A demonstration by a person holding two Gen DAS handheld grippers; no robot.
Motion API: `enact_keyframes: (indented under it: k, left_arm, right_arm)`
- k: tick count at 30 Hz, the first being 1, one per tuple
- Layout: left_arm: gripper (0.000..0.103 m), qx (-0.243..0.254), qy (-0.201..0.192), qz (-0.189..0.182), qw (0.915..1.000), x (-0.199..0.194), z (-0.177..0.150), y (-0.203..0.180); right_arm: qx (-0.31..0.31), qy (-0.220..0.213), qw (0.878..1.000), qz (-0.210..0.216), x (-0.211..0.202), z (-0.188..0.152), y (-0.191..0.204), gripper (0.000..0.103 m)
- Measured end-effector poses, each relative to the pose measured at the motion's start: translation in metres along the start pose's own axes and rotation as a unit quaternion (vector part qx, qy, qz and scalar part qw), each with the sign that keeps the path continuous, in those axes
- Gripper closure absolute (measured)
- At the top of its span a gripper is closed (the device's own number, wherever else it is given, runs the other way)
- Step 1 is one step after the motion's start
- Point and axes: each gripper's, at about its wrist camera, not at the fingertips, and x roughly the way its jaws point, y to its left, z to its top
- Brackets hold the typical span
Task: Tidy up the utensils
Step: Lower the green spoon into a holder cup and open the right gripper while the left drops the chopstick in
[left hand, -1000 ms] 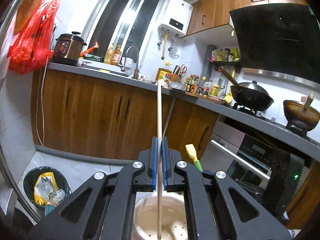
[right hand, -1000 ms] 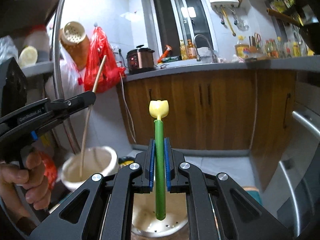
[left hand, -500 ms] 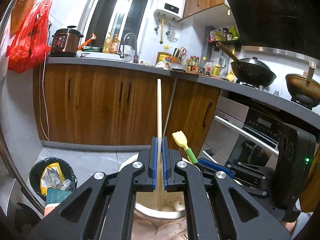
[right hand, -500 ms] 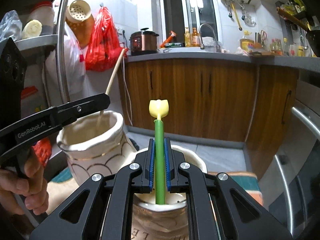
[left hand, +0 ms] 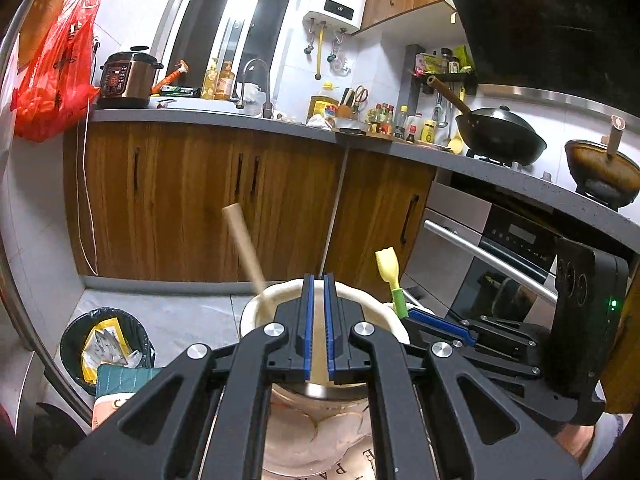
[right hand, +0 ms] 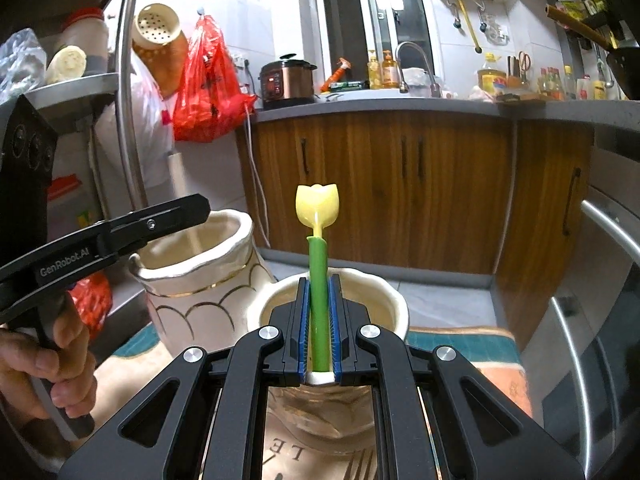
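My left gripper point(left hand: 317, 280) is open and empty, just over a cream ceramic holder point(left hand: 256, 312). A wooden chopstick point(left hand: 244, 246) leans free inside that holder, tilted left. My right gripper point(right hand: 319, 280) is shut on a green utensil with a yellow tulip-shaped top point(right hand: 319, 280), held upright with its lower end inside a second cream holder point(right hand: 394, 300). The left gripper point(right hand: 192, 210) and the first holder point(right hand: 200, 280) also show at the left of the right wrist view. The green utensil also shows in the left wrist view point(left hand: 390, 272).
Both holders stand on a patterned cloth point(right hand: 460, 344). Wooden kitchen cabinets point(left hand: 200, 200) run behind. An oven with a steel handle point(left hand: 488, 256) is at the right. A black bin point(left hand: 104, 344) sits on the floor at the left. A metal rack pole point(right hand: 132, 100) is at the left.
My left gripper opened and let go of the chopstick, which dropped into the holder and leans left. My right gripper lowered the green utensil further into its holder.
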Motion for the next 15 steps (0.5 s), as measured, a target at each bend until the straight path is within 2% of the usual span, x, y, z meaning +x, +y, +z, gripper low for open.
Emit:
enact_keyframes:
  k: [4, 6, 9, 10, 11, 13, 15]
  left_arm:
    - [0.099, 0.001, 0.007, -0.002, 1.0000, 0.002, 0.002, 0.000]
    - [0.095, 0.003, 0.012, -0.003, 0.9999, 0.003, 0.003, 0.000]
    - [0.074, 0.008, 0.011, -0.001, 0.9999, 0.000, 0.006, -0.001]
    - [0.062, 0.011, 0.008, 0.000, 0.9999, -0.003, 0.007, -0.002]
    - [0.053, 0.013, 0.002, 0.003, 0.9999, -0.008, 0.009, -0.002]
    - [0.045, 0.016, -0.006, 0.004, 0.9998, -0.015, 0.013, -0.003]
    - [0.042, 0.021, -0.012, 0.004, 0.9997, -0.025, 0.017, -0.004]
  right_arm:
    - [0.001, 0.004, 1.000, -0.006, -0.002, 0.001, -0.001, 0.093]
    - [0.001, 0.004, 1.000, -0.013, -0.003, 0.002, -0.002, 0.092]
    - [0.006, -0.005, 1.000, -0.017, -0.009, 0.005, -0.005, 0.080]
    - [0.006, -0.007, 1.000, -0.018, -0.011, 0.005, -0.005, 0.075]
    - [0.007, -0.010, 1.000, -0.017, -0.014, 0.006, -0.006, 0.075]
    - [0.006, -0.015, 1.000, -0.017, -0.020, 0.007, -0.006, 0.075]
    - [0.006, -0.020, 1.000, -0.016, -0.030, 0.008, -0.006, 0.075]
